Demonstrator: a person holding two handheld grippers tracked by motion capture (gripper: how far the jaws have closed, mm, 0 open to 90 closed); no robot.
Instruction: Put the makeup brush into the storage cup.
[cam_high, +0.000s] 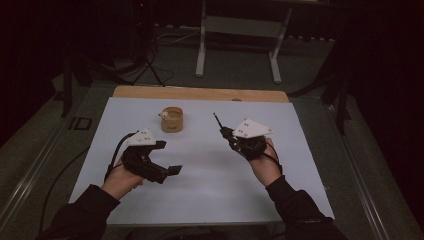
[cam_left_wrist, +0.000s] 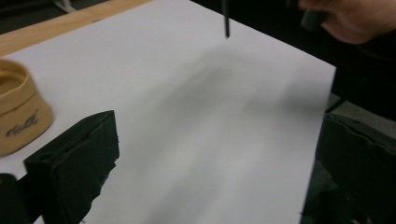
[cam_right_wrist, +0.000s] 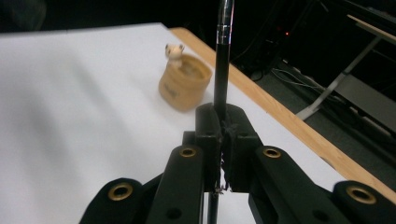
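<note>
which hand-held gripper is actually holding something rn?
The right hand-held gripper: its jaws are clamped on a thin black pen. The left hand-held gripper is open, nothing between its jaws.

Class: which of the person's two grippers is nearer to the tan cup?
Left. The left gripper sits just below and left of the tan cup; the right gripper, clamping a pen, is farther off on the cup's right.

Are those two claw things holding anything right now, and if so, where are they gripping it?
The right gripper pinches a thin black pen near its lower end, most of it sticking out beyond the jaws. The left gripper is open and holds nothing.
</note>
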